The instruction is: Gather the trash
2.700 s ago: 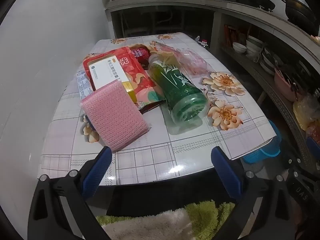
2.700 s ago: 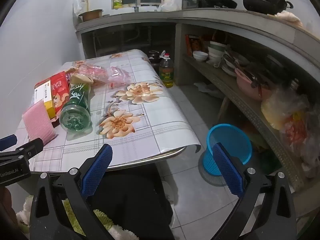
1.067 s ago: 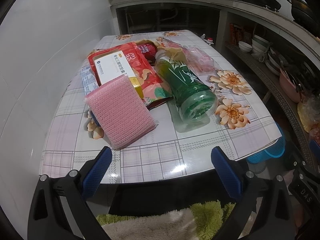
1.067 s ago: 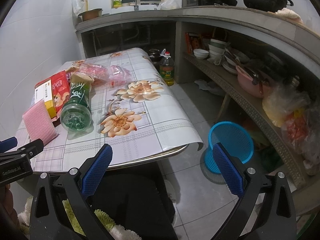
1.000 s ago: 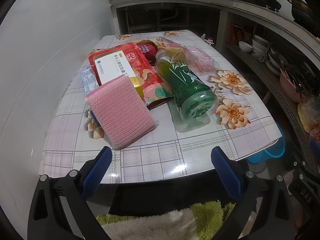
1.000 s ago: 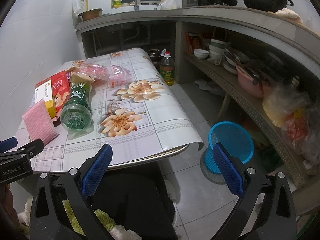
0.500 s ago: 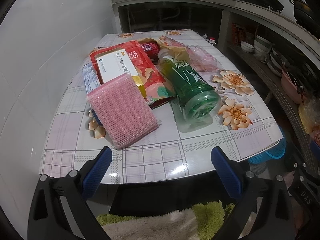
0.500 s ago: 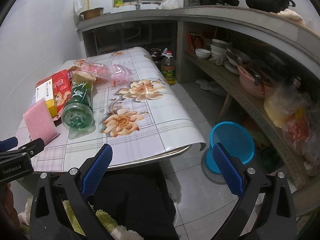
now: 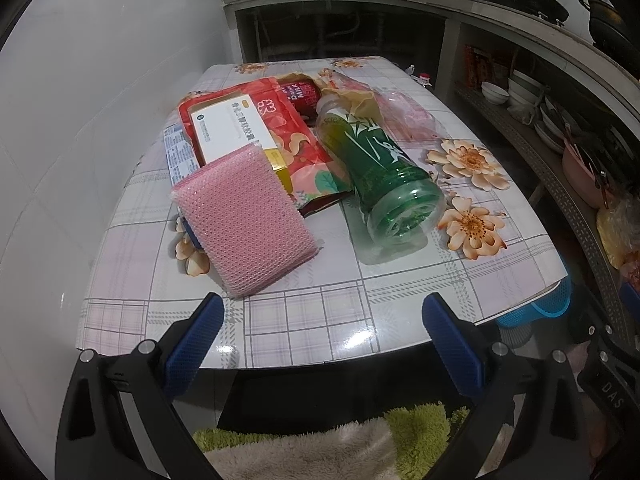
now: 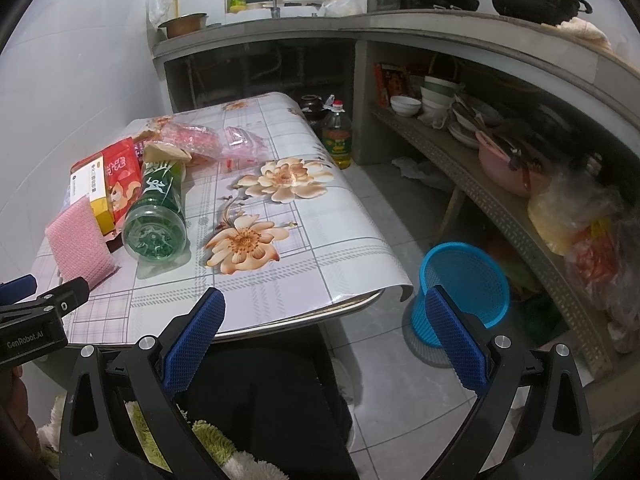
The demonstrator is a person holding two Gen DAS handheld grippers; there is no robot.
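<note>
In the left wrist view, our left gripper point(image 9: 318, 330) sits at the bottom of the frame, its two blue, cross-hatched rubber fingers point(image 9: 191, 338) spread wide and holding nothing, just short of the near edge of the table point(image 9: 304, 320). The table is covered in a glossy plastic cloth with a pale plaid grid and peach flowers.

The trash lies in a cluster across the middle and upper left of that frame. Nearest us is a flat, rectangular pink sponge point(image 9: 244, 224) with a bumpy mesh surface, tilted up on what lies under it. Behind it a white and yellow cardboard box point(image 9: 230, 130) rests on a shiny red snack bag point(image 9: 296, 148). Just right of these, a green clear plastic bottle point(image 9: 380, 164) lies on its side, its round base toward us. Crinkly pink plastic bags point(image 9: 404, 118) sit behind the bottle, toward the top centre.

In the right wrist view, our right gripper point(image 10: 324, 334) is also at the bottom, its blue textured fingers point(image 10: 456, 344) spread apart and empty, over the table edge and tiled floor. A round blue mesh basket point(image 10: 464, 280) stands on the floor at lower right, beside the table. The same trash shows at centre left.
</note>
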